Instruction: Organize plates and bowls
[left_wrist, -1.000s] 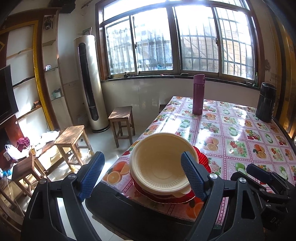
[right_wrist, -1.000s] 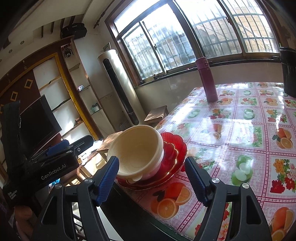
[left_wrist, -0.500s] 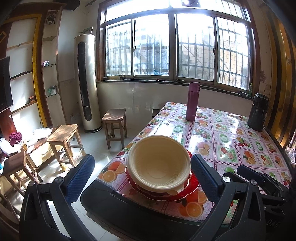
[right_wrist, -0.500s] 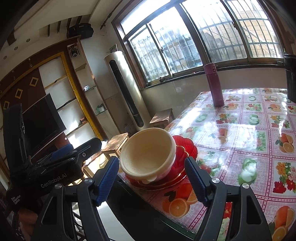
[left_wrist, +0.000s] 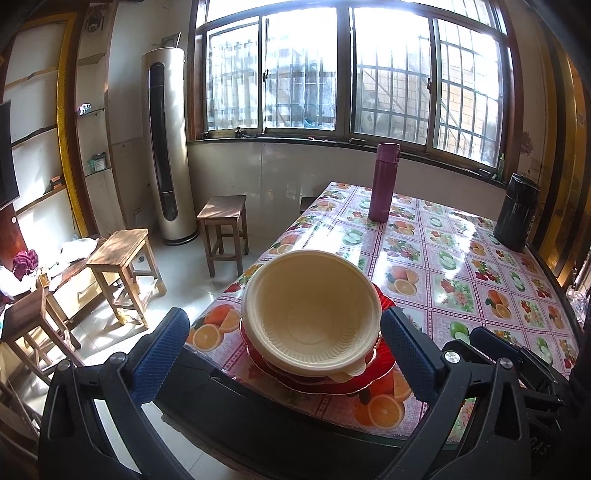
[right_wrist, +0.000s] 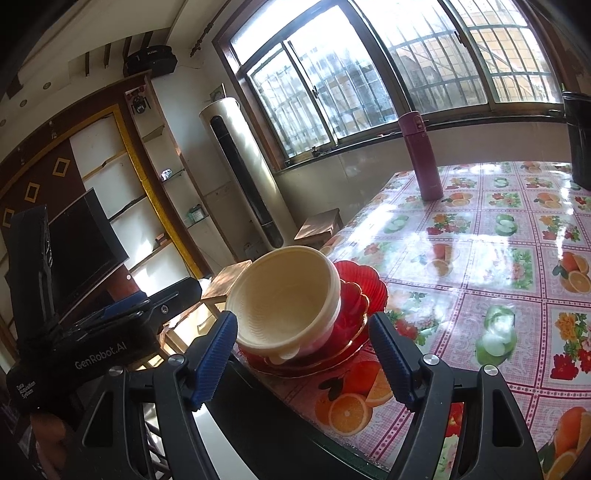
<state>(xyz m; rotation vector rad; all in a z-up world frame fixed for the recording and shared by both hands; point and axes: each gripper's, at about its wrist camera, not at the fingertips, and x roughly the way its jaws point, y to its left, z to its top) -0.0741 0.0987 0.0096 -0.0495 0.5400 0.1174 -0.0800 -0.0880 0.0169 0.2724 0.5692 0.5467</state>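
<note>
L tool (left_wrist: 284, 347) jaws wide apart, just opened, nothing gripped; R tool (right_wrist: 301, 354) apart too, empty. Cream bowls (left_wrist: 314, 314) stacked on red plates (right_wrist: 360, 291) at near corner of surface (left_wrist: 461, 266). Farther: flask (left_wrist: 384, 182), dark pot (left_wrist: 517, 212).

You have two cream bowls (left_wrist: 312, 314) stacked mid-frame on red plates (right_wrist: 364, 291) (their count unclear). Upper right: one maroon flask (left_wrist: 384, 182), one black canister (left_wrist: 516, 214).

A home dining room: fruit-print tablecloth (left_wrist: 461, 266) on the table, wooden stools (left_wrist: 221, 210), a standing air conditioner (left_wrist: 166, 147), television (right_wrist: 86, 240), barred windows (left_wrist: 369, 74).
</note>
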